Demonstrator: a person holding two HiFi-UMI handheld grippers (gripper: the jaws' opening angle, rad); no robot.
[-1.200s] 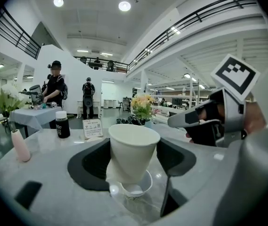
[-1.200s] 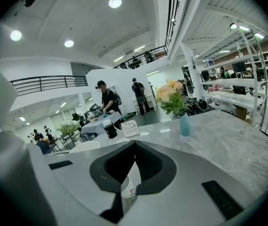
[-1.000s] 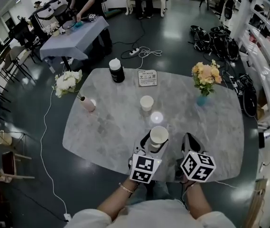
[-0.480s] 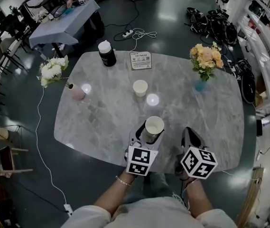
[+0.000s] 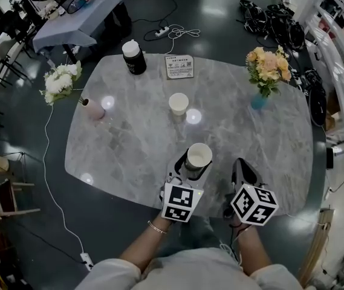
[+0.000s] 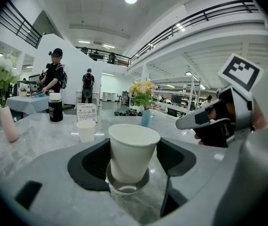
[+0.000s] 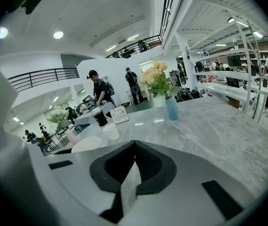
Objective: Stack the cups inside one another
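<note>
Head view: grey marble counter [image 5: 129, 144] is filling most of the frame. Left gripper [image 5: 193, 167], over the counter's near edge, is gripping a white paper cup [image 5: 199, 156] between its jaws. Right gripper [image 5: 243, 173], over that same edge, is showing jaws clenched, empty. Second cup [image 5: 178, 103] is standing at the counter's middle.

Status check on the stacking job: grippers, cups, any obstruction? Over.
Left gripper shut on paper cup. Right gripper shut, empty. Second cup stands alone mid-table, farther out. Nothing between the two cups.
</note>
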